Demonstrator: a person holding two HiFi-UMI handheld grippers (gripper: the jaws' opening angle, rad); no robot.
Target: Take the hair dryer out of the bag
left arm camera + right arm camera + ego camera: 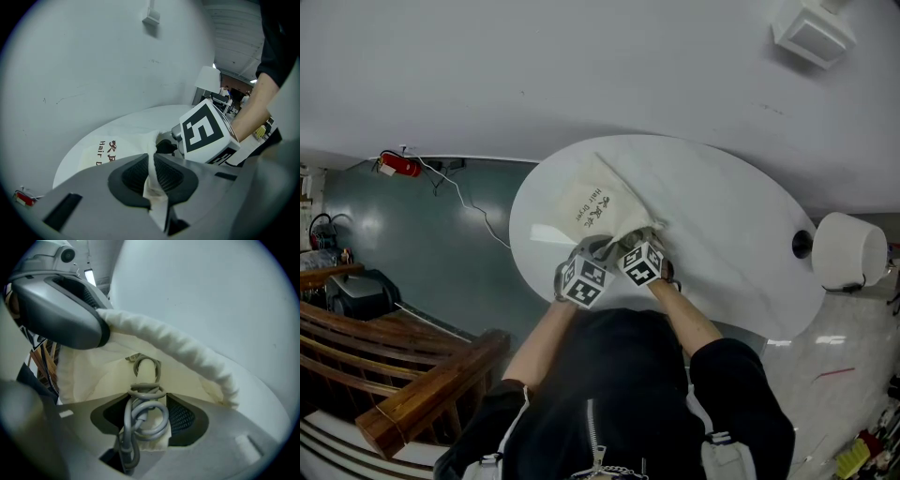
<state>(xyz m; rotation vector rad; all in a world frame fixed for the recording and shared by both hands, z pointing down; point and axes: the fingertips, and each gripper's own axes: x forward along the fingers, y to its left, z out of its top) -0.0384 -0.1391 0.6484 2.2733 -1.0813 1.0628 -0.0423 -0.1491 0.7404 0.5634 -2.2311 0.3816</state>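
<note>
A cream cloth bag (591, 202) printed "Hair Dryer" lies on the round white table (722, 244), its mouth toward the near edge. Both grippers meet at that mouth. My left gripper (598, 249) (152, 161) is shut on a fold of the bag's rim (151, 150), holding the mouth up. My right gripper (628, 240) (146, 406) reaches into the opening. Its jaws close on the hair dryer's cream handle (145, 373) wrapped in a grey coiled cord (140, 420). The rest of the dryer is hidden inside the bag (178, 341).
A white cylindrical object (850, 250) stands past the table's right edge. On the floor at the left lie a red item (398, 164) and a thin cable. Wooden rails (403, 366) sit at the lower left. The wall is close behind the table.
</note>
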